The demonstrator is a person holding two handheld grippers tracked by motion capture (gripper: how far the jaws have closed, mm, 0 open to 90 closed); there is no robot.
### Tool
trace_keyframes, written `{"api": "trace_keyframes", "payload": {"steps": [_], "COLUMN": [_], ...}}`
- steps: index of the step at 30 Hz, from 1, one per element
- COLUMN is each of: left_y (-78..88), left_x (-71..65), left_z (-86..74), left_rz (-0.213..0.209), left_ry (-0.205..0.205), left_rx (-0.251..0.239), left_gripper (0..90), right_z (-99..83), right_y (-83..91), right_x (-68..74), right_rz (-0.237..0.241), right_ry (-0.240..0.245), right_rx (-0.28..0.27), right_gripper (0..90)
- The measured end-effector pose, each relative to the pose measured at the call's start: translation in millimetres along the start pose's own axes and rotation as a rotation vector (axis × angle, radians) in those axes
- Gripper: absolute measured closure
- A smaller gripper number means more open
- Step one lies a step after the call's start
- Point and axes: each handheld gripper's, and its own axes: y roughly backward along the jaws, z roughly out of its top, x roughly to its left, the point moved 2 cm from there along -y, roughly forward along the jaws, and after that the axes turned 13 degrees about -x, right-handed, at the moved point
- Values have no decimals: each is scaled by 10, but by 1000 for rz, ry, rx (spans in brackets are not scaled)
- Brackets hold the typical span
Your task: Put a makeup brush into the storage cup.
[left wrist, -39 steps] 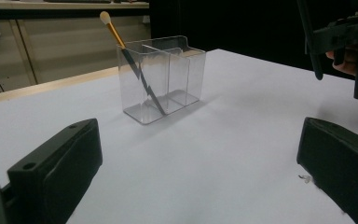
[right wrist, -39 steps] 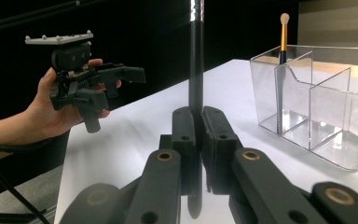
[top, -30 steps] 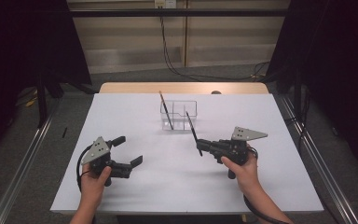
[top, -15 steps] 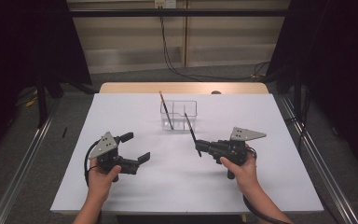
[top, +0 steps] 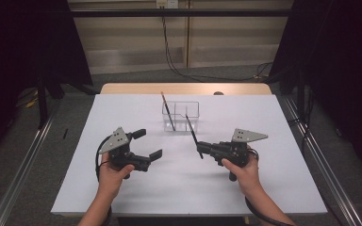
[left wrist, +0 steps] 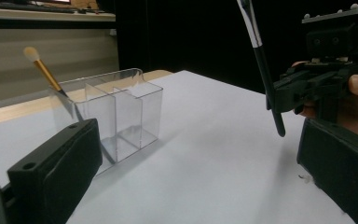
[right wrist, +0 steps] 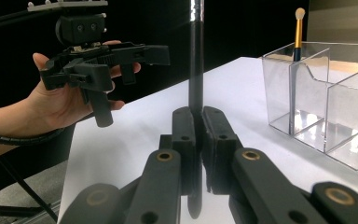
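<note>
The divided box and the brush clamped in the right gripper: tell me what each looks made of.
Divided box: clear hard plastic, likely acrylic; see-through glossy walls with bright edges.
Brush in the right gripper: smooth black handle, probably plastic or lacquered wood; a shiny band, possibly metal, sits higher up.

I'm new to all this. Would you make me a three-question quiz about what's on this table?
1. True or false: the right gripper holds a black brush.
2. Where does the gold-handled brush stand? A) flat on the table B) in the clear organizer C) in the left gripper
3. Fill in: the left gripper's jaws are ____.

Key: 1 true; 2 B; 3 open.
</note>
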Motion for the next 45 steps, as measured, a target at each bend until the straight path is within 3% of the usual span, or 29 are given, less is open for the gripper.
{"api": "trace_keyframes", "payload": {"steps": [8,13,33,45], "left_y": [-151,-222,-583,-732], "left_x": [-30,-47,-143,-212], "left_z": [13,6,58,67], "left_rz": [-10,-21,-63,-82], "left_ry": [17,11,50,54], "left_rx": [-9,1,52,55], "left_gripper": [0,0,0,31], "right_z": [4,2,-25,-32], "right_y": [7,7,-16,-21], "right_x": [-3,-1,18,24], "right_rz": [0,0,5,8], "right_ry": [2,1,2,3], "right_rx": [-1,-3,11,15], "right_gripper": [843,843,843,843]}}
